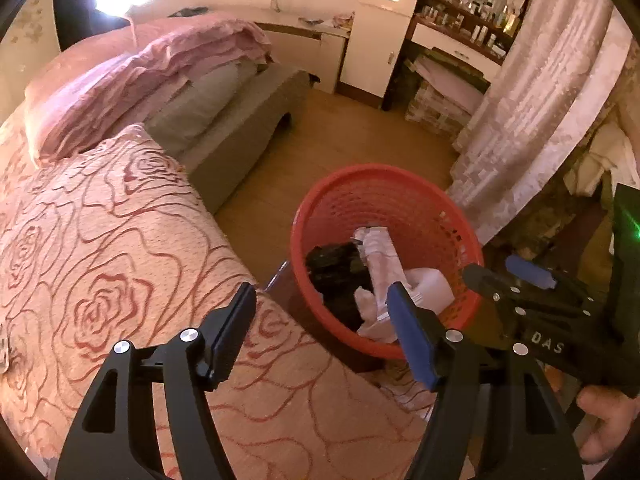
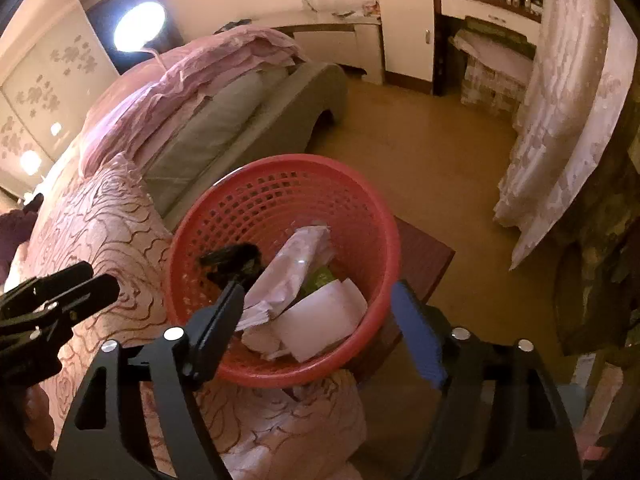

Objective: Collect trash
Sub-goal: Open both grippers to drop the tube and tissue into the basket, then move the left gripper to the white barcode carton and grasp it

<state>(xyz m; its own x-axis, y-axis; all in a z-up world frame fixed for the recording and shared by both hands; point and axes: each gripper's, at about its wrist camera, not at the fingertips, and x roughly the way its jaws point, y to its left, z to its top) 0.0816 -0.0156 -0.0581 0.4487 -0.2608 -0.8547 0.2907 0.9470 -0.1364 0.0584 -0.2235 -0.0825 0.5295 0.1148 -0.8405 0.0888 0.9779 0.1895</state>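
The red basket (image 2: 384,216) stood on the floor hard against the edge of the bed (image 1: 120,240), already holding crumpled pale paper (image 2: 288,272), a white plastic container (image 2: 324,320) and something dark (image 2: 232,262); all of it looked light and crushable, the paper best pinched at a fold, the basket itself stiff enough to lift by its rim. Both the left claw (image 1: 320,336) and the right claw (image 2: 320,328) hung wide apart above it, holding nothing. The only writing I could read was "DAS" on the right claw's body.
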